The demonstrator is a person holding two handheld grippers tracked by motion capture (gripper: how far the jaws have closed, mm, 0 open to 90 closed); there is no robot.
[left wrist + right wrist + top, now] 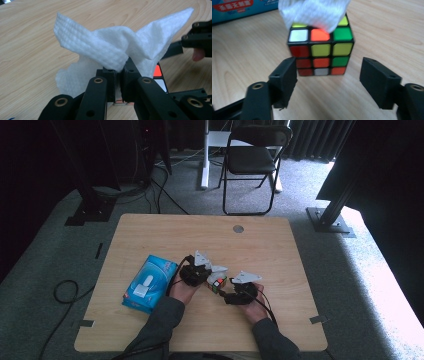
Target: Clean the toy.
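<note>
From the high view, a puzzle cube (218, 284) sits on the wooden table (150, 230) just below its centre, with the left gripper (212, 276) at its ten o'clock and the right gripper (226, 294) at its five o'clock; a blue tissue pack (149, 283) lies near the cube at its nine o'clock. In the left gripper view, the left gripper (119, 71) is clenched on a white tissue (105, 47) that fans out above its jaws, the cube (158, 72) just behind at three o'clock. In the right gripper view, the right gripper (329, 75) stands released, jaws apart and clear of the cube (321, 50) resting on the table, with the tissue (314, 12) draped on the cube's top at twelve o'clock.
</note>
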